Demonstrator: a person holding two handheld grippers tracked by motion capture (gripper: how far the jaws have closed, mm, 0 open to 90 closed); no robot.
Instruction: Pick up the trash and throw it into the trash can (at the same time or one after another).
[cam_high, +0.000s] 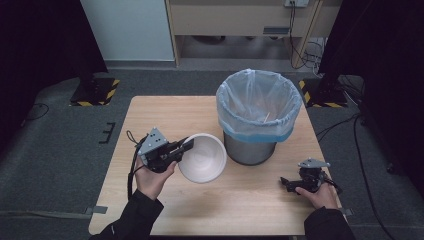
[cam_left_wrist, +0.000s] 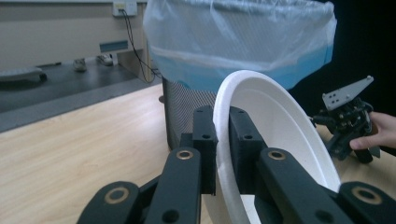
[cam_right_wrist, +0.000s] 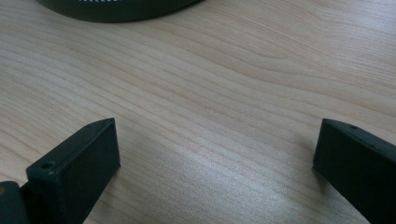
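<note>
Table surface as we find it

We note a light wooden table (cam_high: 170, 112) on grey floor (cam_high: 55, 145). A mesh bin (cam_high: 250, 147) with a plastic liner (cam_high: 259, 100) stands on its far right part; bare wood lies beside it.

Black sleeves; black jaws, brass screws; grey three-cornered plates.

A light wooden bench (cam_high: 165, 110) stands on grey carpet (cam_high: 55, 150). Behind it a white panel (cam_high: 127, 27) meets pale wooden furniture (cam_high: 235, 17), with cables (cam_high: 300, 45) hanging nearby. Black drapes (cam_high: 35, 45) flank both sides, above yellow-black striped bases (cam_high: 95, 92).
</note>
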